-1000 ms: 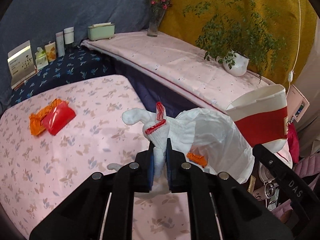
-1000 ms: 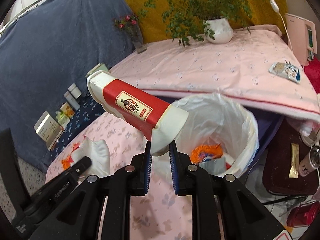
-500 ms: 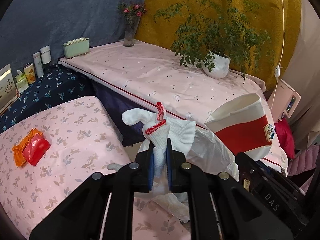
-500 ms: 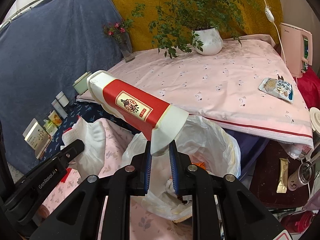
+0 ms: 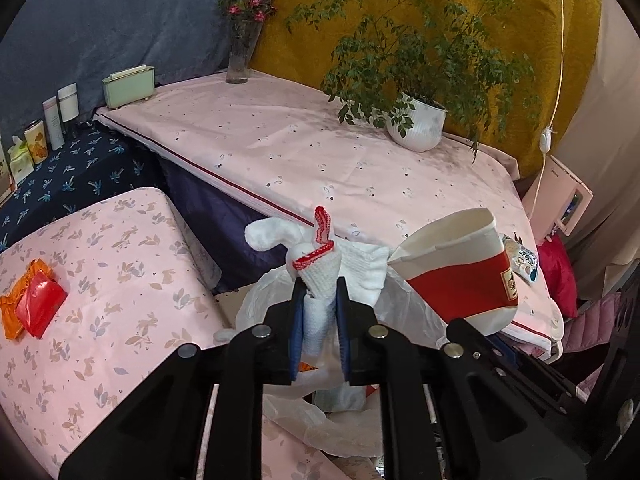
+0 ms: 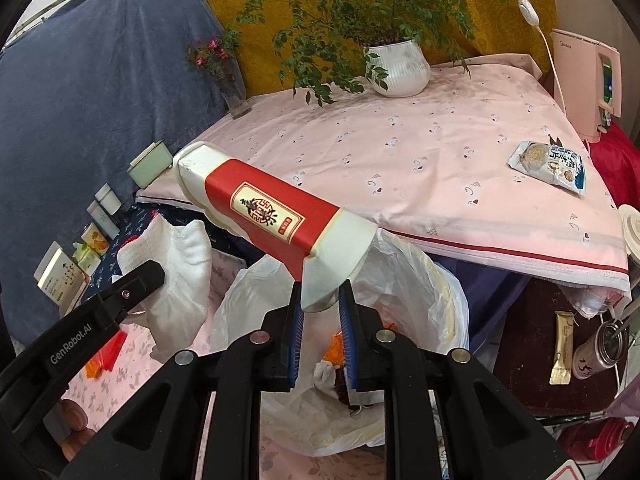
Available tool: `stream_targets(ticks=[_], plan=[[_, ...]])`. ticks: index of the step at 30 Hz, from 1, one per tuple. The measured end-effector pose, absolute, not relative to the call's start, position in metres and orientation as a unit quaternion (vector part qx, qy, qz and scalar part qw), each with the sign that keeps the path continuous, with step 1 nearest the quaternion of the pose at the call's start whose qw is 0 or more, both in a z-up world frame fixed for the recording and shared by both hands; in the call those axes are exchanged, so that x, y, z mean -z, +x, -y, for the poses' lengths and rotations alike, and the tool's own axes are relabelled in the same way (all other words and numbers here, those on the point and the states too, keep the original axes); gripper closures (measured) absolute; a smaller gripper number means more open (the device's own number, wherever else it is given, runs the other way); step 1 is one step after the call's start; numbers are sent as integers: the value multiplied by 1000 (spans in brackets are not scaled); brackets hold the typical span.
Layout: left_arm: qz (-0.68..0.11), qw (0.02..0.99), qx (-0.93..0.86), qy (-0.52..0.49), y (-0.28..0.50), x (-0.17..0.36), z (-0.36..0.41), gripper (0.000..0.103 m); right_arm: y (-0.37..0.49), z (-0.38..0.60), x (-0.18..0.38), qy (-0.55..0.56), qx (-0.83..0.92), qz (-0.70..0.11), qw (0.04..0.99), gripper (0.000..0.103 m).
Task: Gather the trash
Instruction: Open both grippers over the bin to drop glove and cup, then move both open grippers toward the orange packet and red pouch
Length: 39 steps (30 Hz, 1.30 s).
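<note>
Over the white trash bag (image 6: 420, 280), both grippers are hovering w/ a load each. The left gripper (image 5: 318, 320) is clamping a white glove w/ red-trimmed cuff (image 5: 320, 264), jaws clenched on its bunched middle, the rest sticking up and out. The right gripper (image 6: 320, 316) is pinching the flattened end of a red-and-white paper carton (image 6: 276, 216), which is angling up and away to the left, jaws tight on it.

Bag mouth is gaping just below and ahead of both; orange scraps already lying inside. So the step in hand looks like the drop-off: both items carried, neither let go yet. Next move prob. calls for lowering or tipping each piece till it's fully over the opening, then releasing the jaws; the carton is long, so its far end needs to clear the bag rim.

More is waiting: a red packet on an orange wrapper (image 5: 34, 308) on the floral table (image 5: 120, 264), and a snack packet (image 6: 548, 166) on the pink bed (image 6: 400, 148).
</note>
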<state>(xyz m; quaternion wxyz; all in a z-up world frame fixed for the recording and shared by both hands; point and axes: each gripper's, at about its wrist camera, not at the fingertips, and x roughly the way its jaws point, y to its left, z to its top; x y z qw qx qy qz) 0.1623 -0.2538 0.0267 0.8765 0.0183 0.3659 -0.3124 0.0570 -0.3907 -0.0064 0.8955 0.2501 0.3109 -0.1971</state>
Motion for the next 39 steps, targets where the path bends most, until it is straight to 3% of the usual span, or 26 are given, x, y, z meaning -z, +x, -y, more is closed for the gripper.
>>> stream_targets(ticks=[1, 3, 4, 5, 7, 10, 17, 39], plan=[[-366, 876, 312, 18, 163, -26, 254, 82, 57, 392, 7, 251, 198, -311, 895, 86], [-364, 878, 309, 16, 165, -26, 254, 64, 59, 392, 9, 253, 199, -311, 894, 85], [-361, 882, 304, 13, 165, -27, 253, 49, 59, 393, 9, 253, 199, -312, 894, 84], [-356, 885, 300, 9, 166, -29, 251, 43, 60, 392, 10, 254, 198, -312, 894, 82], [-351, 888, 296, 7, 166, -30, 248, 43, 62, 392, 10, 252, 198, -311, 895, 80], [-353, 890, 287, 10, 169, -29, 245, 43, 61, 388, 8, 247, 201, -307, 897, 66], [-351, 899, 263, 5, 173, -29, 228, 43, 62, 379, 2, 243, 196, -302, 901, 58], [-339, 923, 183, -21, 186, -43, 126, 43, 89, 289, -29, 193, 139, -298, 924, 49]])
